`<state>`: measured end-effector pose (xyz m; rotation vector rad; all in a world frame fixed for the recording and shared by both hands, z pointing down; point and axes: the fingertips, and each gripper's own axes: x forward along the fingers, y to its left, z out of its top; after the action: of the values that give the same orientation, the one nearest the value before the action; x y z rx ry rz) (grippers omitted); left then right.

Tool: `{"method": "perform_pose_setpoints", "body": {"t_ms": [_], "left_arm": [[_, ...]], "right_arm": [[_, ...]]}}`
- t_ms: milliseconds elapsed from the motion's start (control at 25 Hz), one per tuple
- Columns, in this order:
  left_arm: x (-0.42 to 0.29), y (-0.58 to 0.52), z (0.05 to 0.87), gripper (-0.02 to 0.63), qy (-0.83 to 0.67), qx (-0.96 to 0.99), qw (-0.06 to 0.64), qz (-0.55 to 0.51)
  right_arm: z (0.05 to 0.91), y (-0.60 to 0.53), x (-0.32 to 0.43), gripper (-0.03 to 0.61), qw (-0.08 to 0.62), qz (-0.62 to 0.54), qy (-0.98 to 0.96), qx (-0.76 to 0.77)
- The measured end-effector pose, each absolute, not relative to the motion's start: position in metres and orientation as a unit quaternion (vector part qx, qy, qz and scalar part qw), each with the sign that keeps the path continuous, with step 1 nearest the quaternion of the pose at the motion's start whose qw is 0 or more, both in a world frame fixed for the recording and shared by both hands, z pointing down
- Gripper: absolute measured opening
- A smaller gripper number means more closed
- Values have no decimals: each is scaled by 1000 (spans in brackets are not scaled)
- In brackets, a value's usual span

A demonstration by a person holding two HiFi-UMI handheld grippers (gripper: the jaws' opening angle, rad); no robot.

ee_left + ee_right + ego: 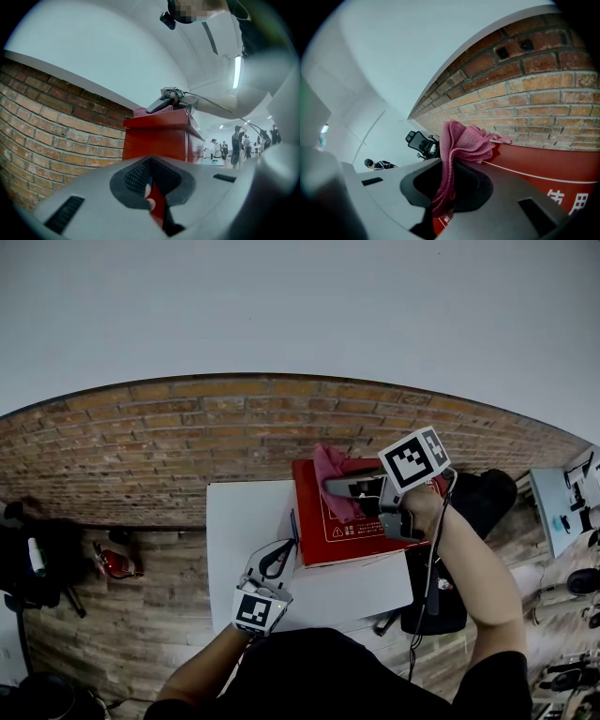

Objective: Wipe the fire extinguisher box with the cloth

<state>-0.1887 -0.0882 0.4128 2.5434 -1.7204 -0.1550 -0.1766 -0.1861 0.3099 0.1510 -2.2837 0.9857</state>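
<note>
The right gripper (339,488) pinches a fuzzy pink cloth (330,472) (bunched in folds) on the flat red fire extinguisher box (352,531), far right on the white table (244,521); the left gripper (284,554) is closed, empty.

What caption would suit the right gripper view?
Right gripper clamps a pink cloth on the red fire extinguisher box, brick wall behind.

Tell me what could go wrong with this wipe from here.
1. The right tool pinches only a fold of the pink cloth. Most of it lies bunched loose on the red box, so a stroke may pull it free.
2. The left tool is by the box's edge over the white table, seemingly not holding it, so pressure may slide the box.
</note>
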Motion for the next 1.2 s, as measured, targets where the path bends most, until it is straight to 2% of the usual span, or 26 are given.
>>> {"method": "perform_pose_setpoints", "body": {"t_ms": [480, 1200], "left_arm": [[-212, -82, 422, 29, -569, 819, 42, -59], [-218, -71, 425, 29, -576, 814, 39, -64]], "right_arm": [[316, -169, -228, 61, 318, 376, -870, 28], [314, -153, -227, 61, 277, 393, -875, 53]]}}
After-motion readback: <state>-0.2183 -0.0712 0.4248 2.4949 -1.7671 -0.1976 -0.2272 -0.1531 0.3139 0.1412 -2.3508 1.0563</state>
